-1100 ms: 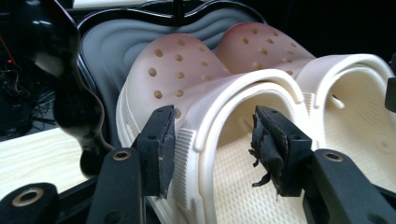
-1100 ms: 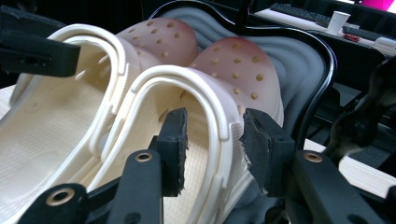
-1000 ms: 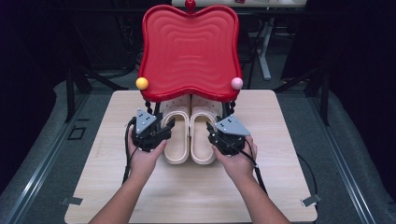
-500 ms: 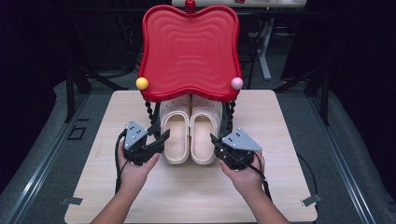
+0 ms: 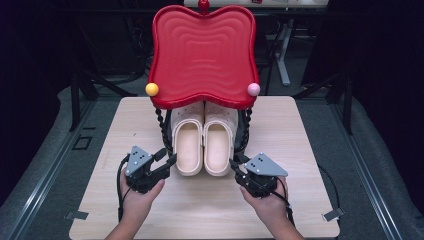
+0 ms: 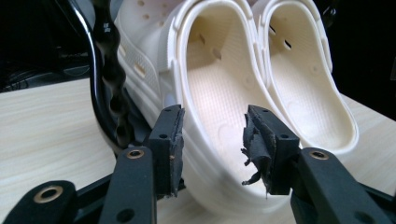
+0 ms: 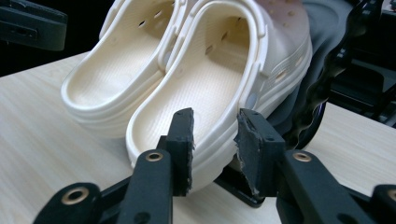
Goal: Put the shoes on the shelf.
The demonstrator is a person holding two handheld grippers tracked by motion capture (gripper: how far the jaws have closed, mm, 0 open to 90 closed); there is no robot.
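Each clog's long axis runs away from the person; the left tongs (image 5: 169, 162) and right tongs (image 5: 235, 166), both closing and half-open, straddle the heel walls of the left clog (image 5: 187, 141) and right clog (image 5: 218, 141) without gripping.

the two clogs (image 5: 202, 142) are showing a cream colour, with small holes dotting their uppers. the stool seat (image 5: 202, 55) above them is glowing red with rippled ridges, a yellow ball (image 5: 152, 89) and a pink ball (image 5: 253, 89) at its corners. its twisted legs (image 5: 161, 127) are black. the desk (image 5: 300, 130) is showing pale wood grain. both tools' jaws are black.
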